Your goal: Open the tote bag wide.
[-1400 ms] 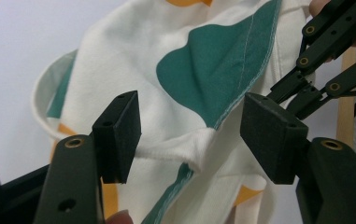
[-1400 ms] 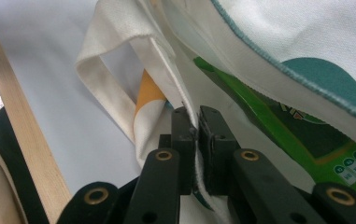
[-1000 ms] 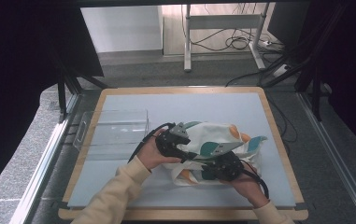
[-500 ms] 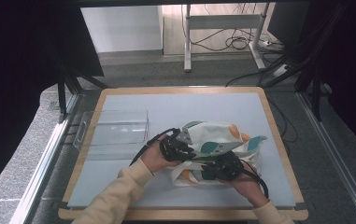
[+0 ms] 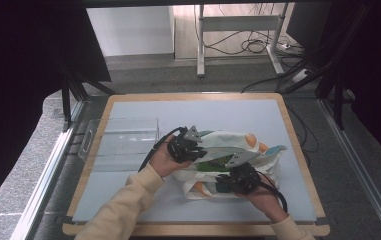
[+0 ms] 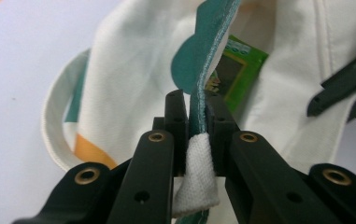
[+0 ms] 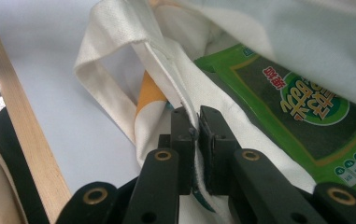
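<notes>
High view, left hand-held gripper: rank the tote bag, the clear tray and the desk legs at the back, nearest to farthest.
From the left hand-held gripper:
1. Tote bag, pinched in its jaws, just to its right.
2. Clear tray, beside it on the left of the table.
3. Desk legs, far behind, on the floor past the table.

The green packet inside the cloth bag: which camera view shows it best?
The right gripper view: the green packet lies close, its label sharp. The left gripper view shows a blurred corner; the high view, a small green patch.

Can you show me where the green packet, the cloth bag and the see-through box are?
green packet [image 7: 302, 100], right gripper view, on its printed front.
cloth bag [image 6: 129, 79], left gripper view, on its white side.
see-through box [image 5: 123, 137], high view, on its clear bottom.
</notes>
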Available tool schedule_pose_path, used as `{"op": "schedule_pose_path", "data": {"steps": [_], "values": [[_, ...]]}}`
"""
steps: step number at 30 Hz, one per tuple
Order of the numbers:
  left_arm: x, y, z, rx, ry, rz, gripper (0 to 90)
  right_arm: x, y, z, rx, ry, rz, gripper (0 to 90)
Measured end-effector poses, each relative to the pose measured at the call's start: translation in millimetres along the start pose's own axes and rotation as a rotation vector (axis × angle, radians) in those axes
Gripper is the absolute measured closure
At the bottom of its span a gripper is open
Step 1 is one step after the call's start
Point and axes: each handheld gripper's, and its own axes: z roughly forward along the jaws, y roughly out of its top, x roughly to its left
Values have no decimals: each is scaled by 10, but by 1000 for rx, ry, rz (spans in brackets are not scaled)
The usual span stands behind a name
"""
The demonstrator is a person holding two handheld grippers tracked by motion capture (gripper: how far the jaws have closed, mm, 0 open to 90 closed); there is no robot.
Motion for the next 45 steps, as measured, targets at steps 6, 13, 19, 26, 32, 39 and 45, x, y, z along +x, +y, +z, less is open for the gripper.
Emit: {"op": "schedule_pose_path", "data": {"steps": [6,13,19,26,32,39,45], "values": [[50,31,-14,-3,20,-10,833,2,-5,-5,0,4,0,838],[89,68,-31,-9,47,-39,833,14,-13,-24,-1,15,5,838],[155,110,-26,-12,72,-56,832,27,-50,-37,-3,20,4,837],[243,123,-9,-17,88,-77,833,27,-91,-28,1,39,15,838],[308,114,7,-34,105,-111,833,19,-133,-12,0,63,21,840],[391,100,17,-20,135,-132,834,48,-234,-4,9,98,29,846],[486,73,36,-19,156,-180,835,73,-315,7,14,120,34,850]]}}
